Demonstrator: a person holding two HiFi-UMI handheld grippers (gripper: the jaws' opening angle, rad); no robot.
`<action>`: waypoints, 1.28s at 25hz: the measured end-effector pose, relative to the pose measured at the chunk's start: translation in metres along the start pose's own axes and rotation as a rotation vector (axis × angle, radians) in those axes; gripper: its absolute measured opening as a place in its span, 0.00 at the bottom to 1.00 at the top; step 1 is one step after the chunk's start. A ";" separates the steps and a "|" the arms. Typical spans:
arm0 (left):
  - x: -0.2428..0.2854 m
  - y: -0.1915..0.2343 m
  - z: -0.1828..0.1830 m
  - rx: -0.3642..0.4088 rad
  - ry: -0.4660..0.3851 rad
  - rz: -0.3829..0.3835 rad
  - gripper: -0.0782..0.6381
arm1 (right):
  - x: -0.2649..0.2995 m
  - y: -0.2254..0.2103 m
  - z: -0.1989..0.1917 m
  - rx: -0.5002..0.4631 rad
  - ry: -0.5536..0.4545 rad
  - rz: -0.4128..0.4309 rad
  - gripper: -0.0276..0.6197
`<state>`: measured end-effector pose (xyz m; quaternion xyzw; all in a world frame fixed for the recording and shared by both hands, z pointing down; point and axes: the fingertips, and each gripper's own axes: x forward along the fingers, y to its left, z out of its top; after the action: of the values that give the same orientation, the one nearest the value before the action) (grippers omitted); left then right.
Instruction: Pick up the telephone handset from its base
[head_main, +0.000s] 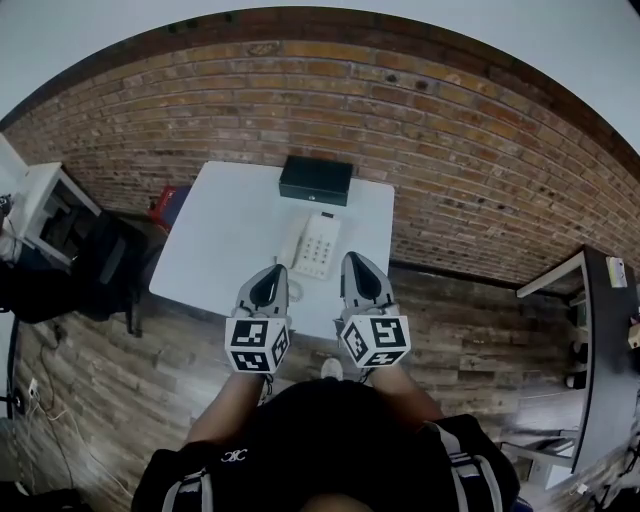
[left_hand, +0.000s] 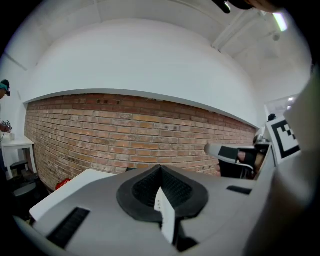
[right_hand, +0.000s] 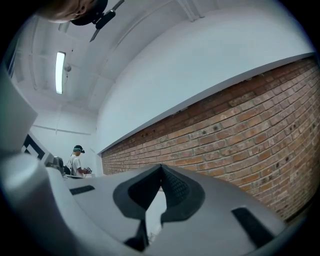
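Note:
A white telephone (head_main: 318, 244) sits on the white table (head_main: 225, 235), its handset (head_main: 293, 243) resting along the base's left side. My left gripper (head_main: 272, 268) hovers over the table's near edge, just short of the phone and to its left, jaws shut with nothing in them. My right gripper (head_main: 353, 257) is level with it on the phone's right, near the edge, also shut and holding nothing. In the left gripper view the left gripper (left_hand: 160, 168) shows its pads pressed together. In the right gripper view the right gripper (right_hand: 161, 166) has its tips meeting. The phone is hidden in both gripper views.
A black box (head_main: 316, 180) lies at the table's far edge behind the phone, against the brick wall (head_main: 420, 130). A black chair (head_main: 105, 265) and a red object (head_main: 168, 204) stand left of the table. A dark desk (head_main: 600, 340) is at right. A person (right_hand: 76, 160) stands far off.

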<state>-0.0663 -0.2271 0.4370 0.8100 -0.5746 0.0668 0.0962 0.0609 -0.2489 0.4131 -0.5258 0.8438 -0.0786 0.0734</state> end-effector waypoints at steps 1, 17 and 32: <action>0.008 0.000 0.001 -0.002 0.003 0.005 0.11 | 0.007 -0.006 0.000 0.001 0.007 0.003 0.04; 0.092 0.057 -0.021 -0.031 0.145 -0.011 0.11 | 0.087 -0.027 -0.013 -0.045 0.064 -0.025 0.04; 0.170 0.088 -0.105 0.014 0.386 -0.107 0.11 | 0.104 -0.060 -0.025 -0.061 0.094 -0.185 0.04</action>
<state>-0.0931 -0.3871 0.5834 0.8123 -0.5010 0.2195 0.2024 0.0626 -0.3667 0.4458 -0.5990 0.7962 -0.0839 0.0101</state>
